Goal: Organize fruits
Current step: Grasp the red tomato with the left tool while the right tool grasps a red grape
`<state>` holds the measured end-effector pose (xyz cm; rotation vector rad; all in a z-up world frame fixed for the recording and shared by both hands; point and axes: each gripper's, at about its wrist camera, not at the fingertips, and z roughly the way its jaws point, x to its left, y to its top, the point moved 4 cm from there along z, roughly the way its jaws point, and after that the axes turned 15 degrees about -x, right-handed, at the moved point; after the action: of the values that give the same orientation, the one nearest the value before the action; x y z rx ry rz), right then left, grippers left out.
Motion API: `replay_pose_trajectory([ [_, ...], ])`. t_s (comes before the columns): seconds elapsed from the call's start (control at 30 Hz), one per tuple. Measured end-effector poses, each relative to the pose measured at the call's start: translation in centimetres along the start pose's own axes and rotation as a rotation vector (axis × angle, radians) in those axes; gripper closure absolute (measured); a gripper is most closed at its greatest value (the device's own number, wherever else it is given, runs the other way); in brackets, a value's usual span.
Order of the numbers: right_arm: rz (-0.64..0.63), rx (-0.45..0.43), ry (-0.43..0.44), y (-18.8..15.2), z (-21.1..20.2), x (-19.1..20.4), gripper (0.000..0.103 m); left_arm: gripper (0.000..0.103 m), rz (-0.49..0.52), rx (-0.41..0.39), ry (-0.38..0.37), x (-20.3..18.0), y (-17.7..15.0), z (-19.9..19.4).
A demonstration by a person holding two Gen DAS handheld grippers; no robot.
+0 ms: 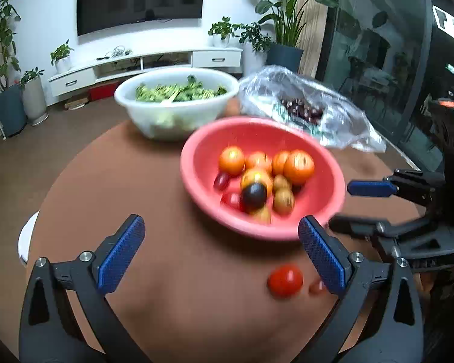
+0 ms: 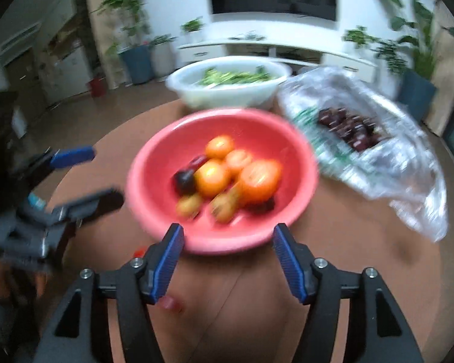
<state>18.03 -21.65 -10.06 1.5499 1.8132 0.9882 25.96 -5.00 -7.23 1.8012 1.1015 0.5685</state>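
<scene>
A pink bowl [image 1: 196, 139] [image 2: 154, 157] on the round brown table holds several oranges [image 1: 298, 166] [image 2: 258, 181], a dark plum [image 1: 253, 195] and small yellowish fruits. My left gripper [image 1: 221, 227] is open wide just before the bowl's near rim, nothing between its pads. A red tomato [image 1: 285, 280] and a small reddish fruit [image 1: 317, 286] lie on the table by its right finger. My right gripper [image 2: 227, 231] stands open in front of the bowl's near rim, gripping nothing; a small pinkish fruit [image 2: 171, 302] lies by its left finger. Each gripper shows in the other's view [image 1: 342, 205] [image 2: 104, 174].
A white bowl of green vegetables [image 1: 175, 96] [image 2: 227, 81] stands behind the pink bowl. A crumpled clear plastic bag with dark cherries [image 1: 302, 109] [image 2: 348, 127] lies at the back right. Beyond the table's edge are a TV cabinet and potted plants.
</scene>
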Motion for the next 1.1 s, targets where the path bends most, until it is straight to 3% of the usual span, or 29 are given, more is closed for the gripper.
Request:
replay_pose_trajectory([
  [0.1, -0.109, 0.066, 0.057, -2.6, 0.0, 2.4, 0.039, 0.0, -0.018, 0.018, 0.03, 0.3, -1.9, -2.1],
  [0.2, -0.175, 0.119, 0.094, -4.3, 0.5, 4.1, 0.049, 0.0, -0.054, 0.026, 0.036, 0.5, -3.8, -4.0],
  [0.4, -0.202, 0.165, 0.132, -5.2, 1.9, 5.2, 0.057, 0.0, -0.068, 0.064, 0.033, 0.2, -7.0, -5.3],
  [0.6, -0.218, 0.178, 0.137, -5.3, 2.0, 5.1, 0.064, 0.0, -0.058, 0.078, 0.023, -0.1, -7.4, -5.1],
  [0.73, -0.235, 0.188, 0.15, -5.1, 1.7, 5.8, 0.075, 0.0, -0.057, 0.091, 0.023, 0.0, -7.1, -4.6],
  [1.1, -0.202, 0.165, 0.112, -5.1, 0.5, 5.4, 0.078, 0.0, 0.018, 0.119, 0.025, -1.5, -5.9, -2.7],
])
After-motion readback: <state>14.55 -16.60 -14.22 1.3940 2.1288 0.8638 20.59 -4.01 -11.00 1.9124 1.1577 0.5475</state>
